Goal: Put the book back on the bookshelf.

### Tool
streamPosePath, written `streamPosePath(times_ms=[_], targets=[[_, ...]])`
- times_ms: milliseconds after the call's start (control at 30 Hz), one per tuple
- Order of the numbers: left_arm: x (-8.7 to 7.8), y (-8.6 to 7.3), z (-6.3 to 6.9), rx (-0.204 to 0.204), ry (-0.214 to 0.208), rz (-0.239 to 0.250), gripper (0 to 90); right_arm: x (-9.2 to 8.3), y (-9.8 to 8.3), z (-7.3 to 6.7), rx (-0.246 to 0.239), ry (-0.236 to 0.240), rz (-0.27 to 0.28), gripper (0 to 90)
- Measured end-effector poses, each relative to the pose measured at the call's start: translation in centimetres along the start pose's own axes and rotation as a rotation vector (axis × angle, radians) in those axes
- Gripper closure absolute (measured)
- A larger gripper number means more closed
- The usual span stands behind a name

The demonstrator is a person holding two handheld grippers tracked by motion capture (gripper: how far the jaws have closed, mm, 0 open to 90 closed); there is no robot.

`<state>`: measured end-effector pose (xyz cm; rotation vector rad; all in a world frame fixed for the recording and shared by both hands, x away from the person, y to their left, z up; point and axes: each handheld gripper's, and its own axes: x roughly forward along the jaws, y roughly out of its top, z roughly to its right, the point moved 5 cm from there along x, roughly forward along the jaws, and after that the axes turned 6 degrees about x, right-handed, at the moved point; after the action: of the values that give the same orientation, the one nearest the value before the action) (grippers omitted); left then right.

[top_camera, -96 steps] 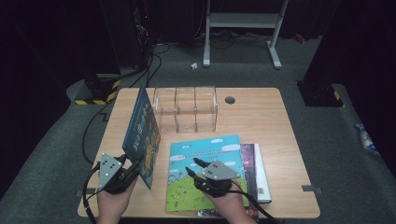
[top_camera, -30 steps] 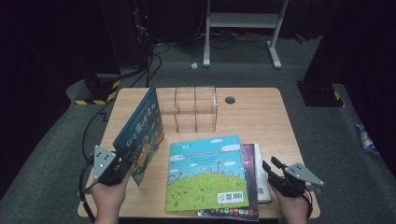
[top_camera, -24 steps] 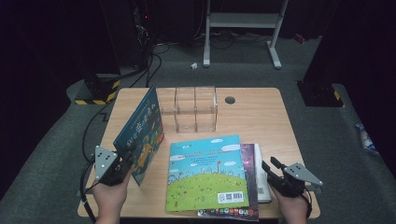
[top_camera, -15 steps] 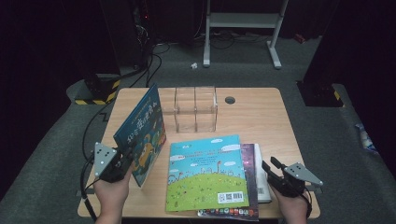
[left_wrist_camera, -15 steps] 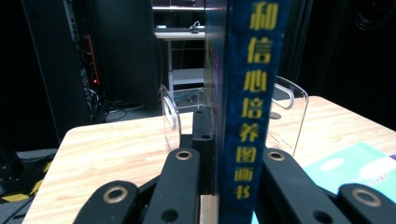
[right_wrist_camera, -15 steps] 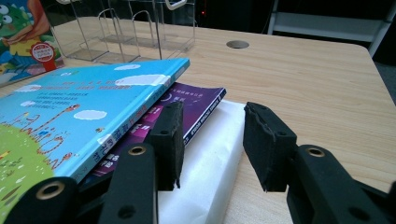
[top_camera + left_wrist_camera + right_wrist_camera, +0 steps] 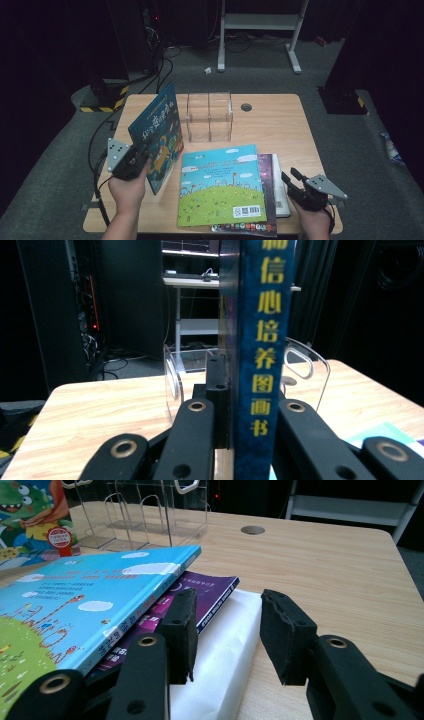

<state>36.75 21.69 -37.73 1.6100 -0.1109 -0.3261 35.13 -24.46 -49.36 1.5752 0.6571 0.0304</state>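
While my left gripper clamps the blue picture book by its spine, upright near the table's left edge, it seems thin, stiff, light; my right gripper rests unclenched, empty.

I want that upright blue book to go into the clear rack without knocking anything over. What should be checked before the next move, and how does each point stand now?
1. Left claw shut on the dark blue book: ok, its spine sits clamped between the jaws.
2. Book held upright: ok, though it tilts slightly in the high view.
3. Clear rack standing and its slots free: ok.
4. Path from the book to the rack free: ok, bare table lies between them.
5. Right claw out of the way: ok, open, beside the stacked books.
6. Book lined up with a slot: cannot tell.
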Motion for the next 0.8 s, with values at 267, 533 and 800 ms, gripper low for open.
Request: streamPosePath(times_ms=[267,533,800], targets=[[1.5,0.8,-0.6,-0.014,0.015,0.023,83.1,-0.1,0.1,0.0,-0.005,0.001,0.008,58.2],[2.5,2.1,-1.3,-0.003,0.031,0.038,83.1,-0.2,0.1,0.1,-0.001,-0.002,0.005,58.6],[4.9,4.0,-2.1,0.011,0.048,0.05,83.2,-0.1,0.2,0.0,-0.001,0.002,0.008,58.8]])
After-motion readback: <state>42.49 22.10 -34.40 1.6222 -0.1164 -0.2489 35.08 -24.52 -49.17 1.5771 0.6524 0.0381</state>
